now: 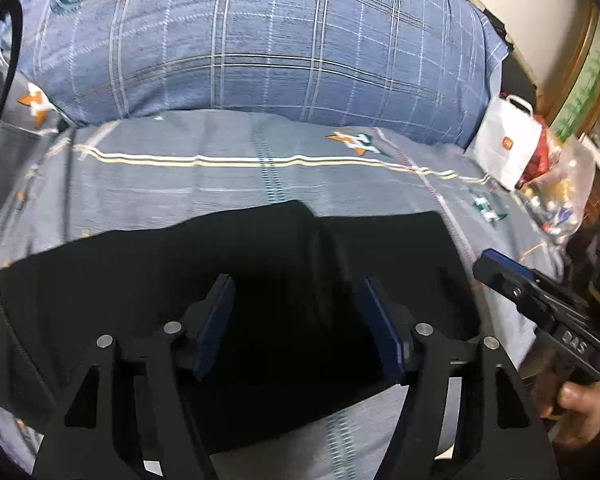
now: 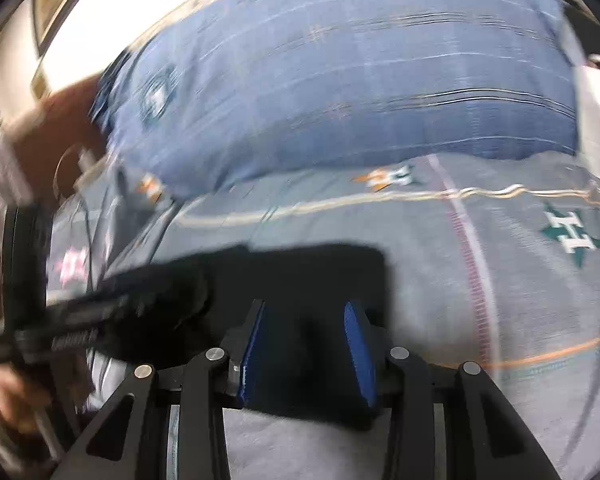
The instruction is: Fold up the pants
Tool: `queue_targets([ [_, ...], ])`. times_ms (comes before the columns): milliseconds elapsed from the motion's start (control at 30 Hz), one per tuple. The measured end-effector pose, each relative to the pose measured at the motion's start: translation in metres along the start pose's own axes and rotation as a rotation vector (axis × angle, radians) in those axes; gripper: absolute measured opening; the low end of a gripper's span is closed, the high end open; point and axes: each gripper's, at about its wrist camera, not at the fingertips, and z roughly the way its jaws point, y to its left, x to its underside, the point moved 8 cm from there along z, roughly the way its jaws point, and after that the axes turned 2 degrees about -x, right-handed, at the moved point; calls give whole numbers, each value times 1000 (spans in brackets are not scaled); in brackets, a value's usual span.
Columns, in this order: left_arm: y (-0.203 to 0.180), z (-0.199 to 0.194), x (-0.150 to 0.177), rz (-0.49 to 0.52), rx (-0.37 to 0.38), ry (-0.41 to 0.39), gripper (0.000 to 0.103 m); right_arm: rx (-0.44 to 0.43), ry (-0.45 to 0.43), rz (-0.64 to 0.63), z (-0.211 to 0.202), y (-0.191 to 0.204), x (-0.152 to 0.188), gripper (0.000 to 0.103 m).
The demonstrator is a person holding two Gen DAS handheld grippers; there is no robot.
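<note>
Black pants (image 1: 140,272) lie flat on the grey patterned bedsheet (image 1: 220,176), folded into a wide dark band. My left gripper (image 1: 300,312) hovers over their middle with its blue pads far apart. Dark cloth shows between the pads, but they do not press on it. In the right wrist view the pants (image 2: 320,272) end in a square corner. My right gripper (image 2: 306,340) is shut on a fold of that black cloth, which fills the gap between its pads. The left wrist view shows the right gripper (image 1: 496,272) at the pants' right edge, held by a hand (image 1: 580,404).
A big blue plaid pillow (image 1: 260,40) fills the far side of the bed. A white paper bag (image 1: 504,140) and a clear plastic bag of small items (image 1: 560,192) sit at the right edge. A black cable (image 1: 4,80) hangs on the left.
</note>
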Motion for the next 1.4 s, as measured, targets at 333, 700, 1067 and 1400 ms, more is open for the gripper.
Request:
queue_targets([
  [333,1,39,3,50,-166,43,67,-16,100,-41,56,-3,9,32],
  [700,21,4,15,25,-181,34,66,-50,126,-103,47,22,13,32],
  [1067,104,-81,48,-38,-358,-26,67,-59,217,-187,63,59,33,35],
  [1400,154,-122,75,-90,-497,-64,67,-72,199,-248,56,101,16,36],
])
